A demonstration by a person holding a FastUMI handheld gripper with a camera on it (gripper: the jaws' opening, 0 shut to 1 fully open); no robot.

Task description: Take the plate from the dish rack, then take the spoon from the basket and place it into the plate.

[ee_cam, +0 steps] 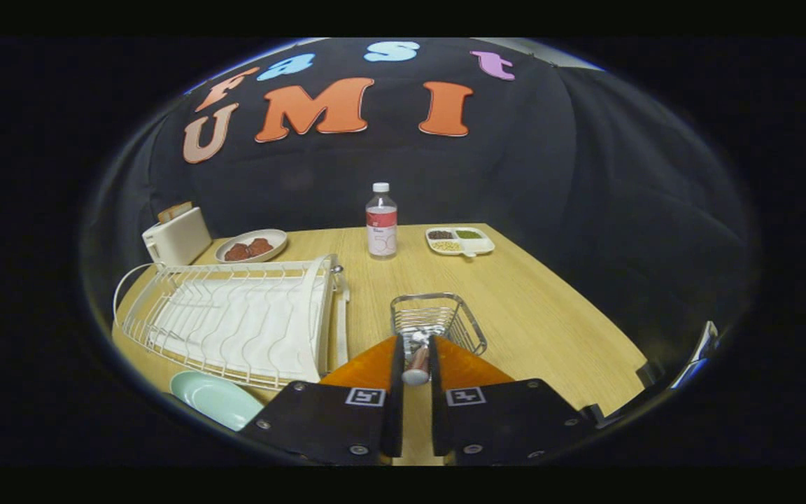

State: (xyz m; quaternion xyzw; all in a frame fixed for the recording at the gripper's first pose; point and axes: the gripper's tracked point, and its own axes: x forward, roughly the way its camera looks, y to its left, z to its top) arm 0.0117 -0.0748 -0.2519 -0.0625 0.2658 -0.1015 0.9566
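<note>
We have the hand-held gripper (pixel 415 364) closed narrowly on the spoon (pixel 417 365), its handle pinched between both fingers just in front of the wire basket (pixel 438 318). The plate (pixel 213 397) lies on the tabletop (pixel 536 315), near and to the left, in front of the dish rack (pixel 235 318). We should probably lift clear of the basket rim, swing left past the rack corner, and lower the spoon flat before releasing.

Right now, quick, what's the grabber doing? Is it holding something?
Gripper: closed on the spoon handle, both fingers pressing it, at the near edge of the wire basket.
</note>
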